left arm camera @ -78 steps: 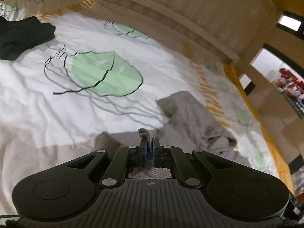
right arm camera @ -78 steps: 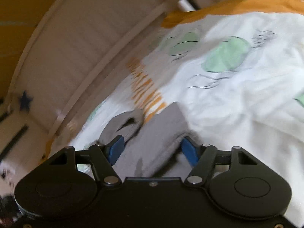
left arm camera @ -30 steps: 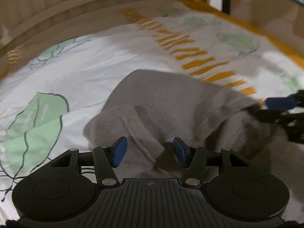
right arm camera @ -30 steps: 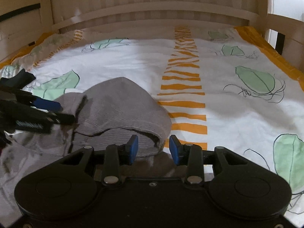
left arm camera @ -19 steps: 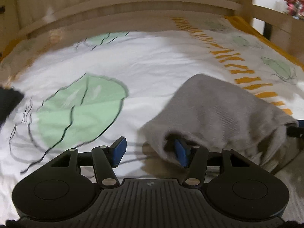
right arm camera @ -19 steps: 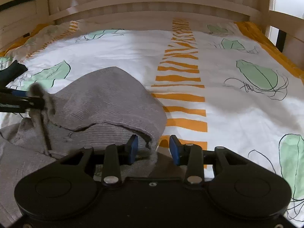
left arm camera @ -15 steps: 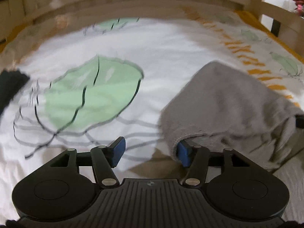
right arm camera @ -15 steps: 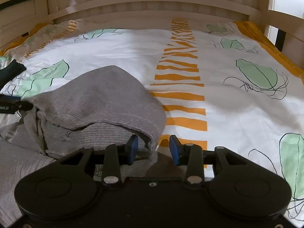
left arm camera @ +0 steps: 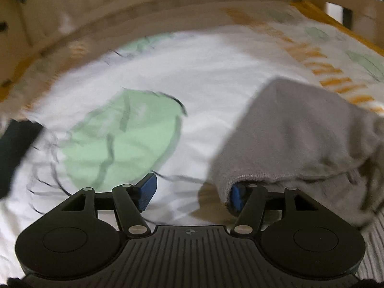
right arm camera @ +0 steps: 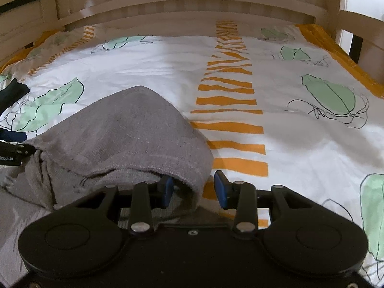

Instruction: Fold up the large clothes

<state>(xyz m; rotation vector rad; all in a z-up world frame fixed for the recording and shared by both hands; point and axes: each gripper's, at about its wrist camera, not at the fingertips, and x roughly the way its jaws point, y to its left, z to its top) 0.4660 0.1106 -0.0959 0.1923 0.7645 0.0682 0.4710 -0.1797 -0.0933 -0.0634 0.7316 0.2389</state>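
Left wrist view: the left tool stands with its two blue pads spread well apart, and its jaws have just been opening. The left pad hangs bare above the bed sheet. The right pad sits under the hemmed edge of the grey garment, which drapes over it; nothing is pressed between the two pads. One grey garment shows, bunched on the right half of the bed. One large green leaf print lies left of it on the white sheet, and one dark cloth pokes in at the left edge. The picture is blurred, so finer detail cannot be told.

Right wrist view: the right tool has its pads partly spread. The left pad is tucked inside the fold of the grey garment, and the right pad stands free just beside the cloth's corner; a fold of cloth lies between them, but the pads do not squeeze it. The garment lies heaped on the near left part of the bed, beside one column of orange stripes. The other tool shows at the left edge, touching the garment's far corner. One wooden headboard runs across the back
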